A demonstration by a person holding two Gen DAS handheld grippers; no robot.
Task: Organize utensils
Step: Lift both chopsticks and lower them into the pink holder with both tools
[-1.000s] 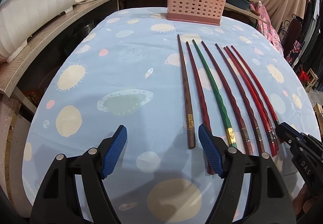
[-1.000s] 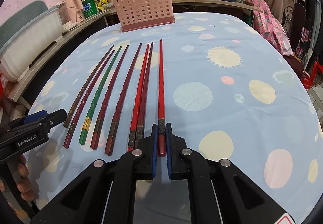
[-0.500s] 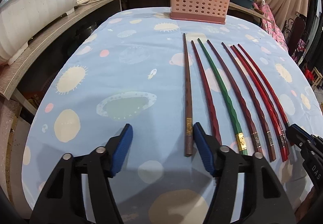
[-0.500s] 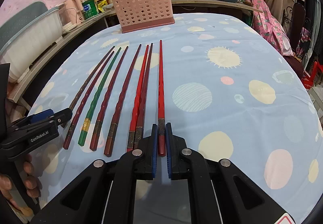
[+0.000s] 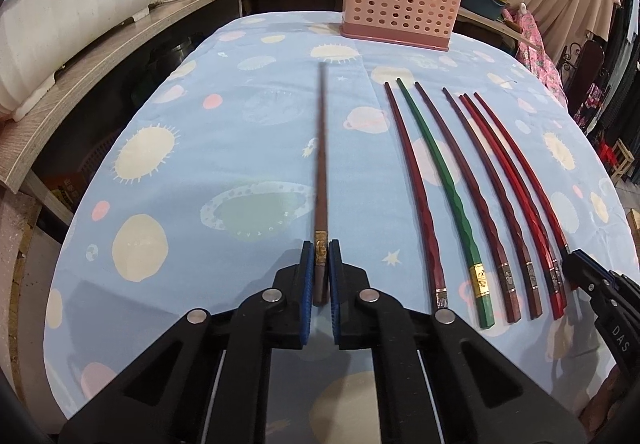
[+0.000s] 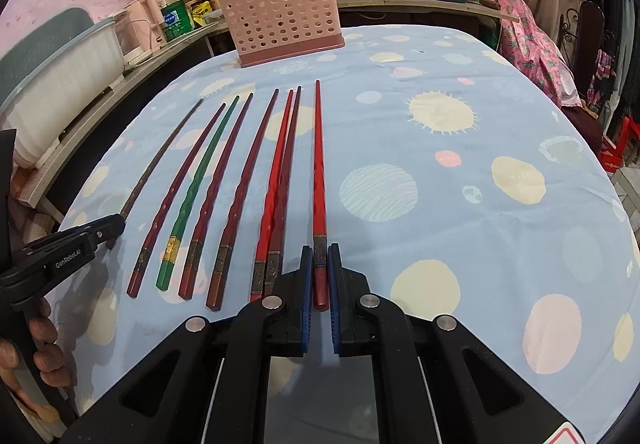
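Several chopsticks lie side by side on the blue patterned tablecloth (image 5: 180, 172). My left gripper (image 5: 320, 256) is closing tight on the thick end of the brown chopstick (image 5: 321, 148), the leftmost of the row; both blue pads press it. My right gripper (image 6: 320, 256) is shut on the thick end of the bright red chopstick (image 6: 319, 164), the rightmost. Between them lie a green chopstick (image 5: 440, 180) and dark red ones (image 6: 244, 180). The pink perforated utensil basket (image 5: 396, 10) stands upright at the table's far end.
A wooden shelf (image 5: 100, 56) with a white tub (image 5: 72, 4) runs along the left. Pots and bottles stand behind the basket (image 6: 282, 30). A person's fingers (image 6: 44, 328) hold the left gripper's handle. Clothes hang at the right.
The left gripper has centred over the brown chopstick's end and its wide-open jaws have closed on it. The right gripper stays shut on the red chopstick, unmoved.
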